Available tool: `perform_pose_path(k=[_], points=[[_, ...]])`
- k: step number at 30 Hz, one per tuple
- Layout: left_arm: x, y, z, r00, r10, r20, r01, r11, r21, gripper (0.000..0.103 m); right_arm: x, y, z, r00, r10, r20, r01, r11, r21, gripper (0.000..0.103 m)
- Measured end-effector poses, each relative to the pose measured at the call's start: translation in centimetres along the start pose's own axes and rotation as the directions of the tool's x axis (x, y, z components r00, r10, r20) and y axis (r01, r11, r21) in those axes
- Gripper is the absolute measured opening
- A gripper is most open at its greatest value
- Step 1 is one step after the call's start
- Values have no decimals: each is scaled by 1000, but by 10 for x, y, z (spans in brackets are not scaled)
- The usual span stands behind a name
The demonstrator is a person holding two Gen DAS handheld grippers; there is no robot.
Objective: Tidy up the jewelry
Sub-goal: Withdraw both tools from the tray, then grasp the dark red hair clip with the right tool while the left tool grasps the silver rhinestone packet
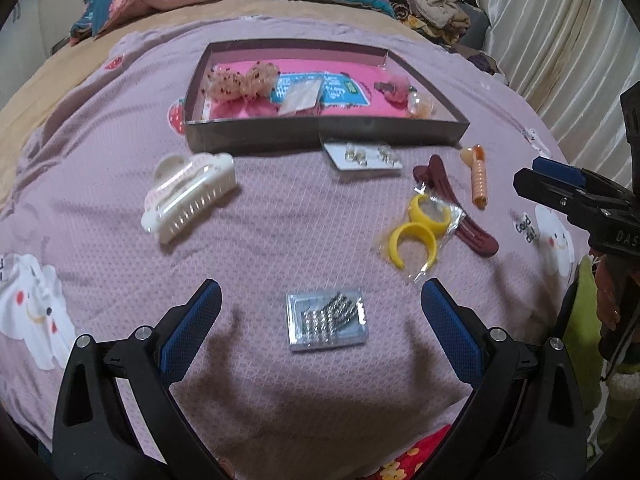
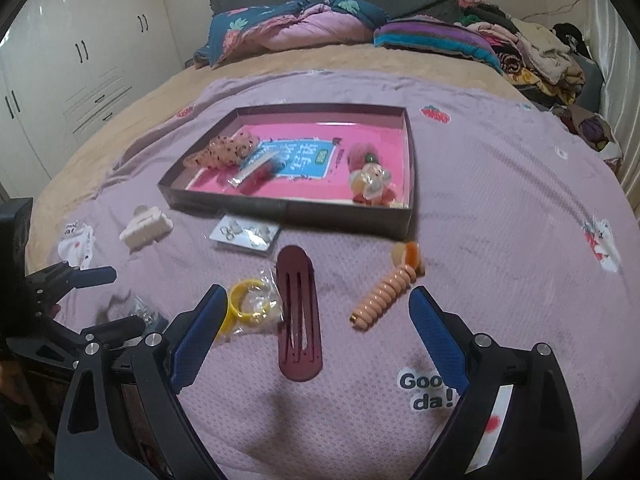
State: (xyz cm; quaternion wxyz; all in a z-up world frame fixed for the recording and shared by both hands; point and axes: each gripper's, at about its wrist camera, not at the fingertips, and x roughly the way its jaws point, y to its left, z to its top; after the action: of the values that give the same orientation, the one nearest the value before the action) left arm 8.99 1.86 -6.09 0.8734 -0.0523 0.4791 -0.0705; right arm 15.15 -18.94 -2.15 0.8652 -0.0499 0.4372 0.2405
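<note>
A dark shallow box (image 1: 320, 132) (image 2: 288, 210) with a pink lining lies on the bed and holds hair ties and small ornaments. My left gripper (image 1: 320, 300) is open around a clear packet of silver clips (image 1: 326, 320), apart from it. A white claw clip (image 1: 188, 196) (image 2: 146, 226), an earring card (image 1: 364, 156) (image 2: 246, 234), bagged yellow rings (image 1: 420, 228) (image 2: 250, 306), a maroon clip (image 1: 456, 204) (image 2: 300, 316) and a peach spiral clip (image 1: 478, 178) (image 2: 384, 292) lie loose. My right gripper (image 2: 316, 308) hangs open over the maroon clip.
The lilac bedspread (image 1: 280, 240) (image 2: 500, 240) covers the bed. Folded quilts and piled clothes (image 2: 520, 48) line the far edge. White wardrobes (image 2: 72, 60) stand on the left, a curtain (image 1: 560, 40) on the right.
</note>
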Motion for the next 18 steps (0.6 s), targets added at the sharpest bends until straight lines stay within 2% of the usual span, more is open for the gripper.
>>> perform_pose_path(k=[9,18], points=[[10,-4,-9,1000,-5,-10,5,1000,-4,93,3,-6,-4,1000,6,-9,-6,1000,9,91],[29,0,-7,999,-30,-37,29,999,-44,93,22,-12,-12,998,15,-62,-13,1000,20,91]])
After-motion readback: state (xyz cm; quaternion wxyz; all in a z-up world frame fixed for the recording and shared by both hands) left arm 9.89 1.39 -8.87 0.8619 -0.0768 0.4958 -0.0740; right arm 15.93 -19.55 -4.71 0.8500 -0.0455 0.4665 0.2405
